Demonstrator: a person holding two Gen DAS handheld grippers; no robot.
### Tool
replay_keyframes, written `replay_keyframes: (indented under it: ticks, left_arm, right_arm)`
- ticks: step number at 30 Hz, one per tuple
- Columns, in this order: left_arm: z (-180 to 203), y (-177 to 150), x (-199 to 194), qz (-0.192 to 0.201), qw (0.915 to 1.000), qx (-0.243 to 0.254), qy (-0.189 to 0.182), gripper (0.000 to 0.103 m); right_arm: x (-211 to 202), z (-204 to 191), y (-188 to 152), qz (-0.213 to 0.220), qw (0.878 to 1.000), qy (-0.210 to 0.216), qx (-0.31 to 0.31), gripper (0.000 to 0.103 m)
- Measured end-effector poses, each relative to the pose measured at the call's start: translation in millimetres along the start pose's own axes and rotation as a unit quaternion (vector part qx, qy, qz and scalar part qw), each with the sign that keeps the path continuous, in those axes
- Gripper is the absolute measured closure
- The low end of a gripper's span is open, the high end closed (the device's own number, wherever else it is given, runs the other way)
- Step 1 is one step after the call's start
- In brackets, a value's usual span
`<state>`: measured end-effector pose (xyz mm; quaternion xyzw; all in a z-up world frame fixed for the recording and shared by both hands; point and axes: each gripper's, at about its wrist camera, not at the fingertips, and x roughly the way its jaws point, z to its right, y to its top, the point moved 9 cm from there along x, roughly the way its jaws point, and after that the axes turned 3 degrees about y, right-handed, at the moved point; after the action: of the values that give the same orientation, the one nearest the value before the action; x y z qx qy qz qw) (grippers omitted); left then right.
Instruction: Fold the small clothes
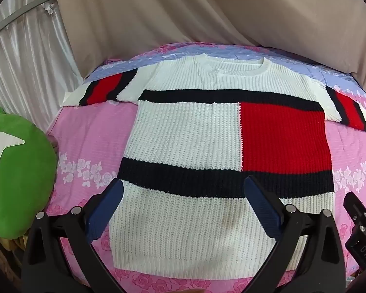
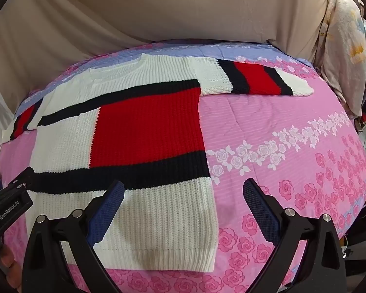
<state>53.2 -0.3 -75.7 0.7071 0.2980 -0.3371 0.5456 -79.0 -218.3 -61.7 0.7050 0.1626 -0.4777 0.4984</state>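
A white knit sweater [image 1: 183, 134] with black bands and a red block lies flat on the pink floral bedspread [image 1: 85, 146], both short sleeves spread out. My left gripper [image 1: 184, 188] hovers open over the sweater's lower part, near its left side edge. In the right wrist view the same sweater [image 2: 139, 131] lies left of centre, its right sleeve [image 2: 253, 78] stretched toward the far right. My right gripper [image 2: 183, 190] hangs open above the sweater's lower right edge, its right finger over bare bedspread [image 2: 292, 146]. Nothing sits between either pair of fingers.
A green cushion [image 1: 19, 175] rests at the bed's left edge. Beige drapery [image 1: 183, 12] hangs behind the bed, white curtains [image 1: 17, 48] to the left. Hanging clothes [image 2: 346, 36] crowd the far right. The other gripper's body [image 2: 9, 202] shows at the left, a hand [image 2: 9, 263] below it.
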Motion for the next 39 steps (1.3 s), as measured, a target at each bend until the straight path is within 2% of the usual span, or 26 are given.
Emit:
replay_keyframes:
  ticks: [5, 8, 21, 39]
  left_arm:
    - [-9, 8, -1, -0.006, 1.0, -0.002, -0.001, 0.006]
    - [-9, 4, 1, -0.002, 1.0, -0.004, 0.001, 0.006]
    - [-7, -6, -3, -0.009, 0.9999, -0.012, 0.008, 0.006]
    - [-2, 8, -8, -0.006, 0.9999, -0.011, 0.01, 0.006]
  right_arm:
    - [-2, -1, 0, -0.006, 1.0, 0.014, 0.002, 0.007]
    - [2, -13, 2, -0.006, 1.0, 0.004, -0.008, 0.007]
    - [4, -18, 8, -0.007, 0.999, 0.022, -0.022, 0.007]
    - [-1, -23, 18, -0.005, 0.999, 0.028, -0.027, 0.007]
